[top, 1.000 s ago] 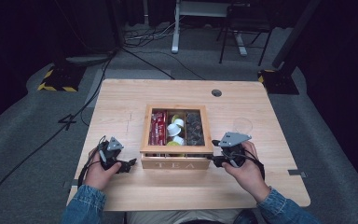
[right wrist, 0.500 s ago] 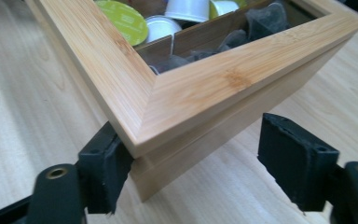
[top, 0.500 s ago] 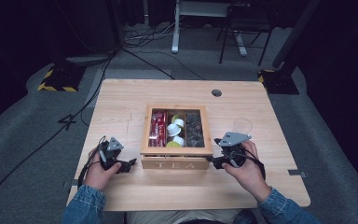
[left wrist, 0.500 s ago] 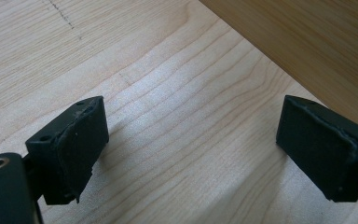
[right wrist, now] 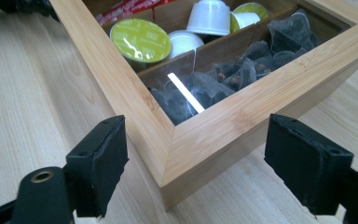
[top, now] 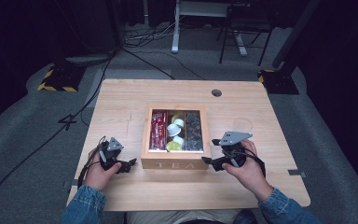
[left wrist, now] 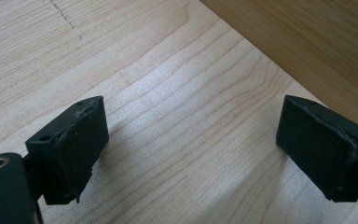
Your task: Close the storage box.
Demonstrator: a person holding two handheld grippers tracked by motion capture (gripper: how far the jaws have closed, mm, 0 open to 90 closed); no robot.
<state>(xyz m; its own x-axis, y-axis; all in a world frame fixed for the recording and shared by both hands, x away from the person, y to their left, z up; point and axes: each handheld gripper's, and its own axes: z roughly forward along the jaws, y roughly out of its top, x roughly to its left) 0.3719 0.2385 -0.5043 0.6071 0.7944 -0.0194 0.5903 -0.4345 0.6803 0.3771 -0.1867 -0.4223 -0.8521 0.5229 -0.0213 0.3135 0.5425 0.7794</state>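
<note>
Left tool (top: 129,164), held in the person's left hand (top: 101,167): jaws spread wide with nothing between them, resting low over the bare worktop (top: 121,100). In the left gripper view the two black pads (left wrist: 81,140) frame plain wood grain, and the side wall of the tea box (left wrist: 307,42) runs across the far right, beyond the right-hand pad and clear of it.

Tea box (top: 175,164), between the two tools: a wooden box with a glass-paned lid, lying closed and flat. Under the pane, red sachets (top: 158,130) fill the compartment nearest the left tool, white and green capsules (top: 175,128) the middle one, dark tea bags (top: 193,133) the one nearest the right tool.

Right tool (top: 206,161), held in the person's right hand (top: 247,168): jaws have just been opening and now stand apart on either side of the box's near corner (right wrist: 168,154). The corner sits in the gap; neither pad (right wrist: 100,163) presses on the wood. Beyond this tool, on the far side of the hand, stands a clear glass (top: 242,125).
</note>
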